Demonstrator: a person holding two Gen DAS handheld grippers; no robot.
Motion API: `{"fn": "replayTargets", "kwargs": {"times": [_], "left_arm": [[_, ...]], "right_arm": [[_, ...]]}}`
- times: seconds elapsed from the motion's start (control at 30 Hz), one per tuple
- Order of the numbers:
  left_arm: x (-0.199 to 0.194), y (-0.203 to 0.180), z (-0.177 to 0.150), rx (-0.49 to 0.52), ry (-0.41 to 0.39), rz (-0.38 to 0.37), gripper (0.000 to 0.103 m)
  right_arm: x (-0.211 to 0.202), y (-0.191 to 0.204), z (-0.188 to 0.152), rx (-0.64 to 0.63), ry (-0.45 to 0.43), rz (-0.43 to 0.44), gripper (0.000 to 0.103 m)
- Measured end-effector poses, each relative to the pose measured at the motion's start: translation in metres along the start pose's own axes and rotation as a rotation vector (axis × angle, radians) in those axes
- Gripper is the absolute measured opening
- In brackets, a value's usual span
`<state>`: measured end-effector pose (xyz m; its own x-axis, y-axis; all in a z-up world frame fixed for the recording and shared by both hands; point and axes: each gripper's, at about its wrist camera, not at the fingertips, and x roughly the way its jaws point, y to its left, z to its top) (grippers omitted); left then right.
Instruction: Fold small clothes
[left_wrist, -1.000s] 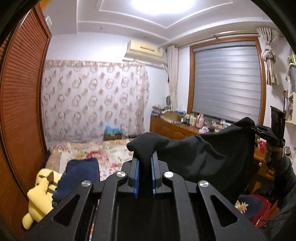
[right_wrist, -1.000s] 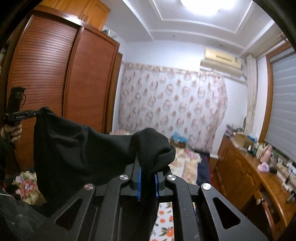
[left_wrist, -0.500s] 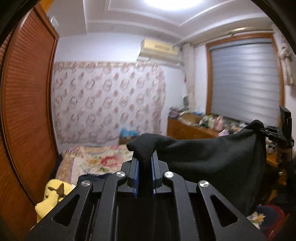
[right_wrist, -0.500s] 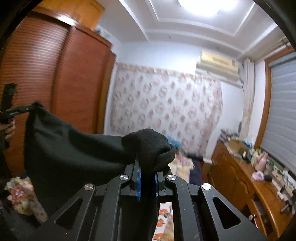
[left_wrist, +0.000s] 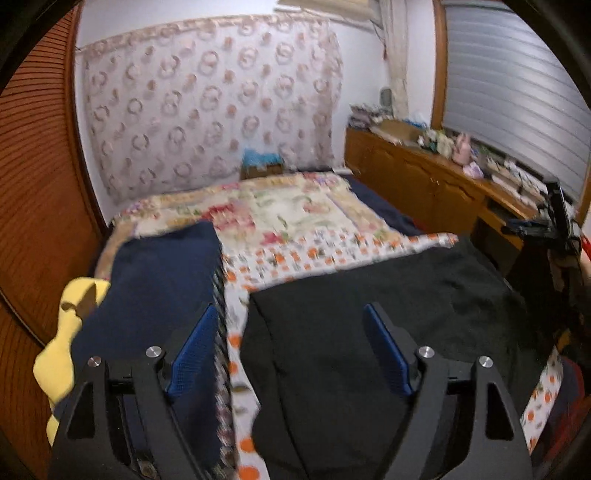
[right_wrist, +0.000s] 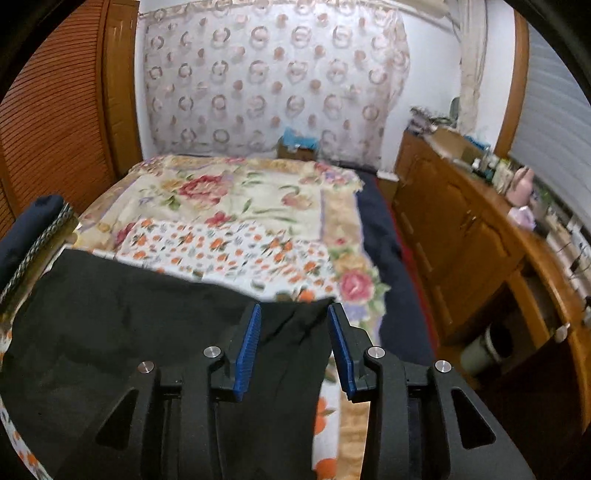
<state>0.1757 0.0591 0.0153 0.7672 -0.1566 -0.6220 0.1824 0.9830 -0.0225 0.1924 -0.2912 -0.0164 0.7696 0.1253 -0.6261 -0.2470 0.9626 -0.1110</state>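
Your left gripper (left_wrist: 291, 350) stands wide open with nothing between its blue pads (left_wrist: 192, 350), poised over the near left edge of the black garment (left_wrist: 388, 314). Your right gripper (right_wrist: 293, 350) is also parted, less widely, and empty, over the garment's (right_wrist: 129, 325) near right corner. The garment lies spread flat on the near end of the floral bedspread (right_wrist: 229, 206). Just left of the garment sits a folded navy cloth (left_wrist: 162, 269), with a yellow plush toy (left_wrist: 70, 325) beyond that. A wooden sideboard (right_wrist: 480, 236) runs along the garment's right.
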Motion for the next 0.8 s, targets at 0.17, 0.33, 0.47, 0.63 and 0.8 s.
{"fn": "replayTargets", "kwargs": {"times": [0.17,0.33,0.47,0.63,0.8], "left_arm": [[-0.004,-0.018,-0.023,0.007,0.041,-0.013,0.081],[0.005,-0.028,-0.056,-0.009,0.101,-0.037,0.081],[0.019,-0.033,-0.073,-0.019,0.157,-0.04,0.081],[0.034,-0.04,-0.094,-0.017,0.224,-0.036,0.081],[0.047,-0.047,-0.108,0.006,0.28,-0.03,0.081]], "right_arm": [[-0.017,-0.027,-0.023,-0.002,-0.011,0.069,0.039],[-0.028,-0.057,-0.063,0.045,-0.002,0.136,0.039],[-0.025,-0.068,-0.085,0.081,0.034,0.163,0.039],[-0.029,-0.074,-0.098,0.09,0.073,0.186,0.039],[-0.04,-0.071,-0.097,0.06,0.108,0.192,0.039]]}}
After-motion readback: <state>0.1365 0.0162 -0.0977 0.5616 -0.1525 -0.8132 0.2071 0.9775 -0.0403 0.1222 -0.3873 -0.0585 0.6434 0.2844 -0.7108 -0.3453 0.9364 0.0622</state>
